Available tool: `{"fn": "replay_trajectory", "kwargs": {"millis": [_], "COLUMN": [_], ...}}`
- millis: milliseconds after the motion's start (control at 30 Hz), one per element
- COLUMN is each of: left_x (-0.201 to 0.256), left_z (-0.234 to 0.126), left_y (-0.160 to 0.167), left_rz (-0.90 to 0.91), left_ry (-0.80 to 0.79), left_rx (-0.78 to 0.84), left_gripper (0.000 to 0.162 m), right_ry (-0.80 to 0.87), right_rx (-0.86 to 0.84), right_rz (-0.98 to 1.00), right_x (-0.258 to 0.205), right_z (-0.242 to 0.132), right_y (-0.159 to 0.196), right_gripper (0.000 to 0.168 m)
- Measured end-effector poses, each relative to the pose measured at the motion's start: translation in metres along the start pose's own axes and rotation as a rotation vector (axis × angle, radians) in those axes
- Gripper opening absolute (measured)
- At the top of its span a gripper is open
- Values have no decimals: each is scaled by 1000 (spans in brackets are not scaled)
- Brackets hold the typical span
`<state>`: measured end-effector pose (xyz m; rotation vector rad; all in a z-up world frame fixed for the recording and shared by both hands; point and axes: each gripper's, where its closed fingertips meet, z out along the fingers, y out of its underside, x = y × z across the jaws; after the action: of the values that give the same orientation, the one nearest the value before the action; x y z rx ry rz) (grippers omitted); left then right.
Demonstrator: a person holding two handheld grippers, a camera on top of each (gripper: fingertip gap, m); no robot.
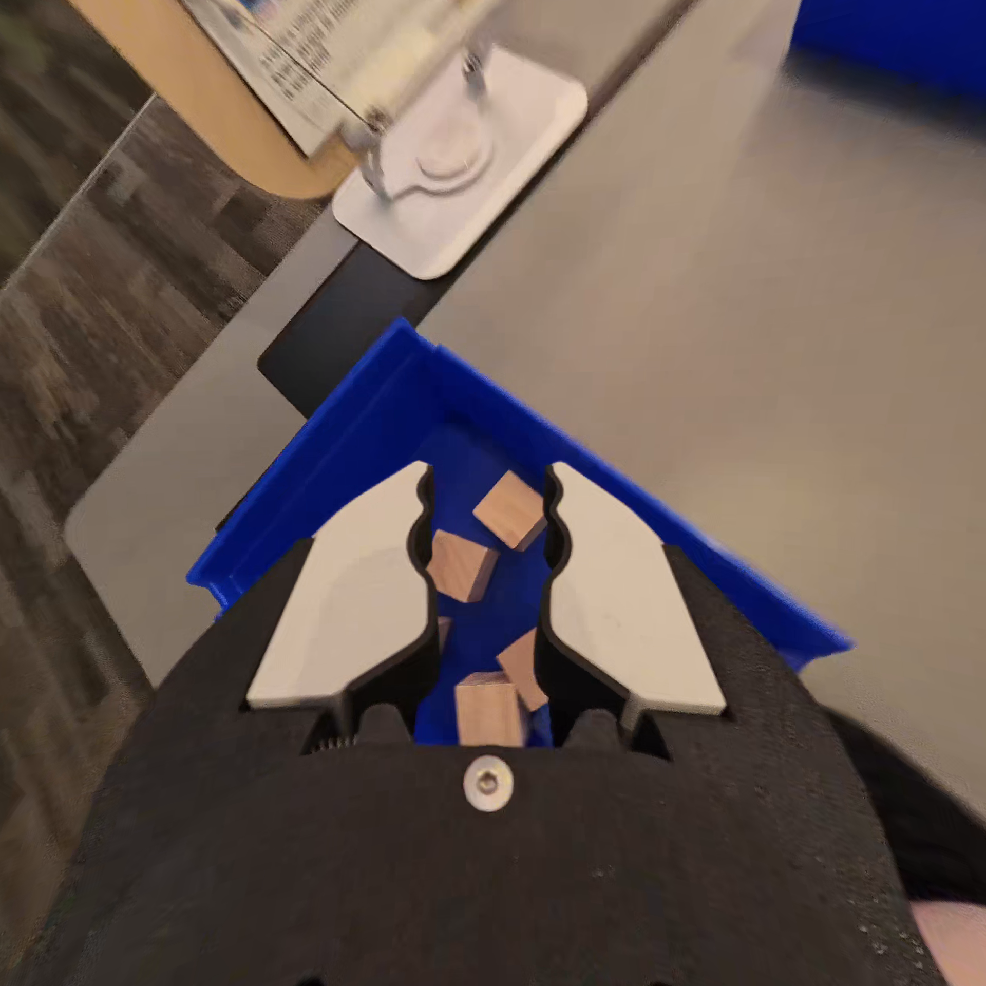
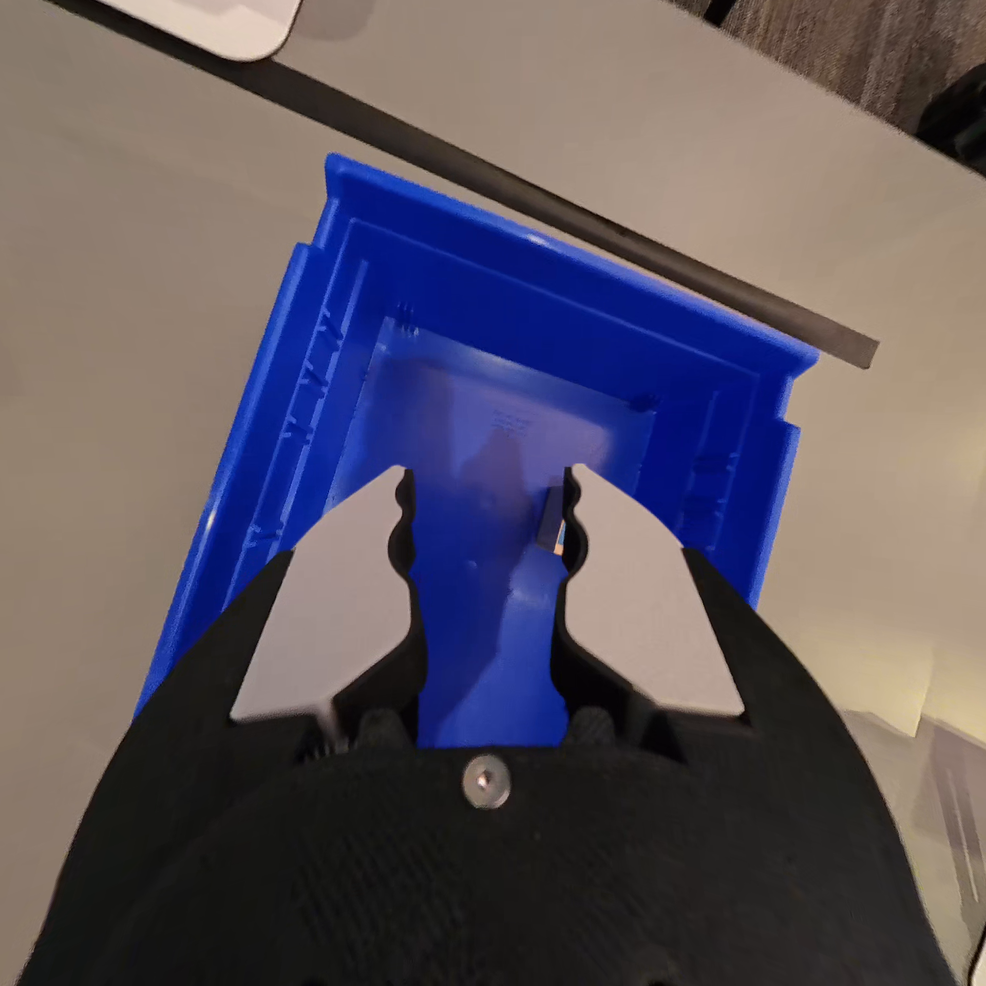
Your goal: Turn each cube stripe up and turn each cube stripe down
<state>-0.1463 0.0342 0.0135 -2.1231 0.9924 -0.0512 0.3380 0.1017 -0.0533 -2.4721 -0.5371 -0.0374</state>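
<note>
In the left wrist view, my left gripper is open above a blue bin holding several plain wooden cubes. One cube lies near the right fingertip, another by the left finger, and a third close to the gripper base. No stripes show on them. In the right wrist view, my right gripper is open over a second blue bin. One small cube with a blue mark lies on the bin floor, against the right finger's inner side and partly hidden.
Both bins stand on a grey table. A white stand base holding a sign sits beyond the left bin, near the table edge and a dark slot. Another blue bin's corner shows at the top right. A dark strip runs behind the right bin.
</note>
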Motion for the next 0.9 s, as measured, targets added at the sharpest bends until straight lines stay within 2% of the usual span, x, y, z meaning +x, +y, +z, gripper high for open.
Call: {"fn": "replay_trajectory", "kwargs": {"millis": [133,333,433,633,900], "left_x": [13,9,11,24,21], "left_z": [32,79,91,104,122], "left_y": [33,62,80,87,100], "left_rz": [185,198,196,187,225], "left_ry": [90,145,189,293,295], "left_rx": [-110,-232,-307,-320,-389], "left_gripper": [45,54,56,59,59], "right_ry": [-8,-38,-44,-54,-122], "right_rx": [-23,-45,-42,-45,-64], "right_rz": [7,-10,-14,-22,-33], "right_x": [1,-5,-7,-10,-22], "right_z": [4,4,3,-1,2], "right_y": [5,9,8,9,12], "right_gripper": [56,56,56,56,55]}}
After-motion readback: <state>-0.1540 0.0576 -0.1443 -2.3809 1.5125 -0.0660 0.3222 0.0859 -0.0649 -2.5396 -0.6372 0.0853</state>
